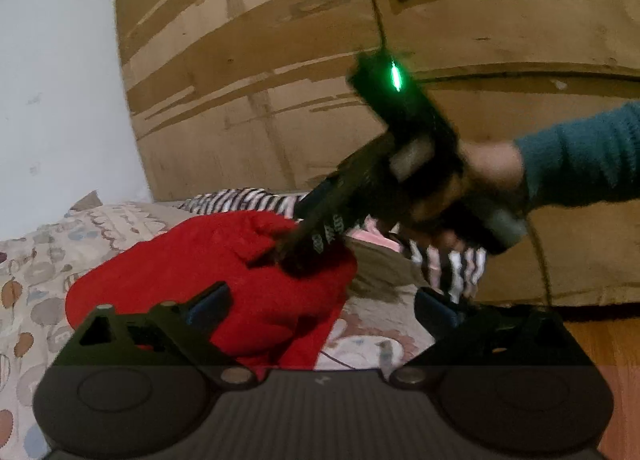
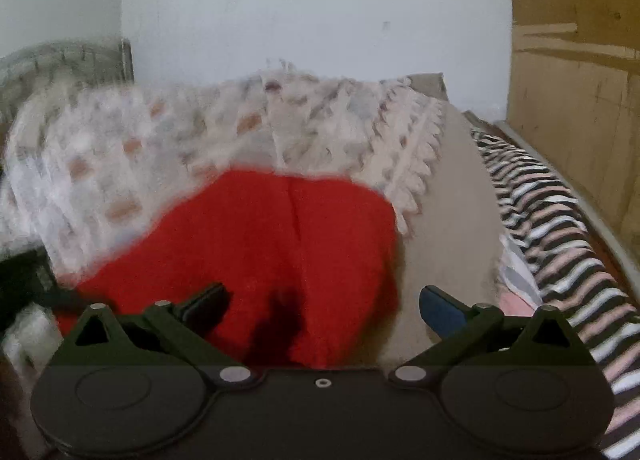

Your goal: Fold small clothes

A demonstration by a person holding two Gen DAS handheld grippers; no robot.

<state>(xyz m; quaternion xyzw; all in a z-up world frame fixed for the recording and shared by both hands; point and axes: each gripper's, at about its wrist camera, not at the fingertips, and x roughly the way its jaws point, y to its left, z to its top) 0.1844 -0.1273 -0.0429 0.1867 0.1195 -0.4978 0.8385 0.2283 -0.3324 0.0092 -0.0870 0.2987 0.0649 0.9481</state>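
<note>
Nearest the left gripper [image 1: 322,306], its fingers are spread wide over the red garment [image 1: 208,280], which lies bunched on the patterned bedspread [image 1: 32,272]. From the right, the right gripper [image 2: 324,300], fingers also released, hangs above the same red heap. Beyond lie striped cloth [image 2: 552,220] along the bed's edge, then cardboard [image 1: 248,72] and wall [image 2: 312,8].

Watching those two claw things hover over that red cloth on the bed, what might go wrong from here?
Both grippers stand open, so the red garment is held by neither. It lies bunched rather than flat, so a pinch by the right gripper may catch several layers and fold crooked. The striped clothes lie close beside it and might get dragged along. In the left wrist view the right gripper's tip sits low against the red garment, near the left gripper; they might collide.
</note>
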